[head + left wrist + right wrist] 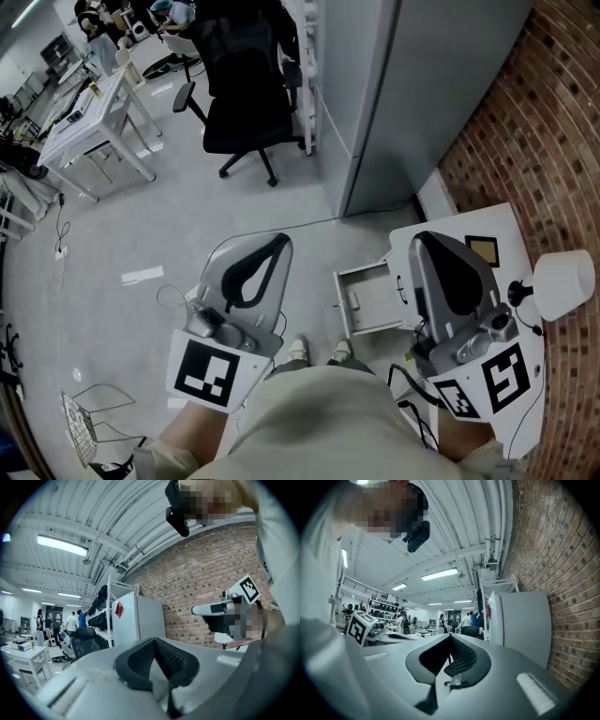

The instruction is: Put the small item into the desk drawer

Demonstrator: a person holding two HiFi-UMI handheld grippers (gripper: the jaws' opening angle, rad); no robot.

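The white desk (502, 225) stands at the right, and its drawer (367, 323) is pulled open toward the floor. A small pale item (353, 300) lies inside the drawer near its left wall. My right gripper (422, 240) hangs over the desk's front edge, just right of the drawer, shut with nothing between its pads. My left gripper (281, 242) is over the bare floor left of the drawer, also shut and empty. Both point up and away: the left gripper view (154, 640) and the right gripper view (450, 637) show closed tips against ceiling and room.
A white lamp (561, 281) and a brown-framed square (484, 249) are on the desk, against the brick wall (553, 122). A grey cabinet (422, 94) and a black office chair (246, 103) stand ahead. A wire basket (89, 422) lies on the floor at lower left.
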